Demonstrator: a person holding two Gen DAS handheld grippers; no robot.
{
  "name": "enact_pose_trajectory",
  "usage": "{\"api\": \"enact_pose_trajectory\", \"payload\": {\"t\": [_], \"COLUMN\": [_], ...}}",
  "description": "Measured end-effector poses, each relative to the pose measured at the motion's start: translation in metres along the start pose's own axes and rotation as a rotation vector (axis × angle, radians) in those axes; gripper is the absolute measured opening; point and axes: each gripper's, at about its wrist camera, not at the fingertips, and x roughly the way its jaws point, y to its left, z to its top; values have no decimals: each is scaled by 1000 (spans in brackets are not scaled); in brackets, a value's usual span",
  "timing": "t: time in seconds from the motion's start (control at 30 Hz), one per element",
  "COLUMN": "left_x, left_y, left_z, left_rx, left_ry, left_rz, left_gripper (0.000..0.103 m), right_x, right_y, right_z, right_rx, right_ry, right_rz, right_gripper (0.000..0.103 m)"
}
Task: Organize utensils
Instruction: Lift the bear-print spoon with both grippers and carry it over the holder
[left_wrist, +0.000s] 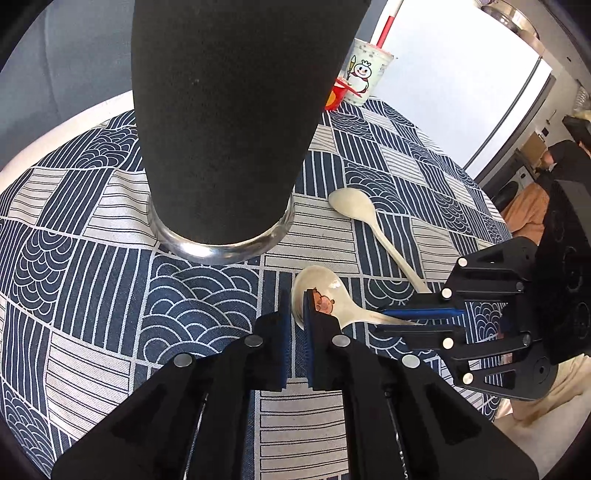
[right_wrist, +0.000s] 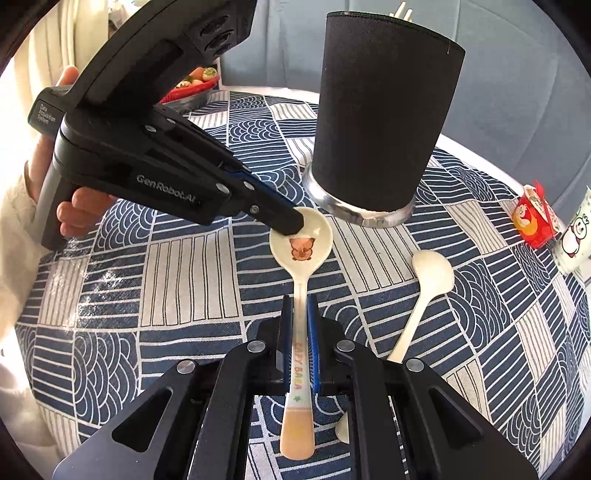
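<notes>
- Right gripper (right_wrist: 300, 325) clamps the bear spoon's (right_wrist: 301, 254) handle; left gripper (left_wrist: 295, 314) pinches its bowl rim.
- Pulling opposite ways could twist it loose beside the holder (right_wrist: 380, 122), mid-table (right_wrist: 177, 266).

A round white table (left_wrist: 74, 118) carries a navy-and-cream patterned cloth (left_wrist: 92, 258). Behind it stands a grey-blue upholstered sofa (right_wrist: 517, 74). Bright daylight pours through a large window (left_wrist: 461, 92); at far right sits what may be a washing machine (left_wrist: 522, 177)
</notes>
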Motion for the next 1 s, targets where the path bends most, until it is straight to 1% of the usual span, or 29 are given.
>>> {"api": "enact_pose_trajectory", "payload": {"t": [0.17, 0.37, 0.6, 0.77, 1.0], "left_x": [-7, -25, -58, -83, -122], "left_y": [-3, -1, 1, 8, 13], "left_z": [-2, -2, -1, -5, -11], "left_rx": [2, -6, 0, -7, -12], "left_ry": [-11, -34, -76, -101, -147], "left_rz": [36, 60, 118, 141, 206], "left_gripper": [7, 6, 6, 5, 4], "right_x": [-1, -4, -13, -17, -22], "right_y": [6, 9, 23, 36, 57], "right_z": [5, 15, 38, 55, 82], "right_rx": [-18, -25, -69, -107, -157], "right_ry": [-9, -28, -58, -82, -121], "right_rz": [-3, 7, 4, 8, 19], "right_gripper": [7, 7, 7, 7, 7]}}
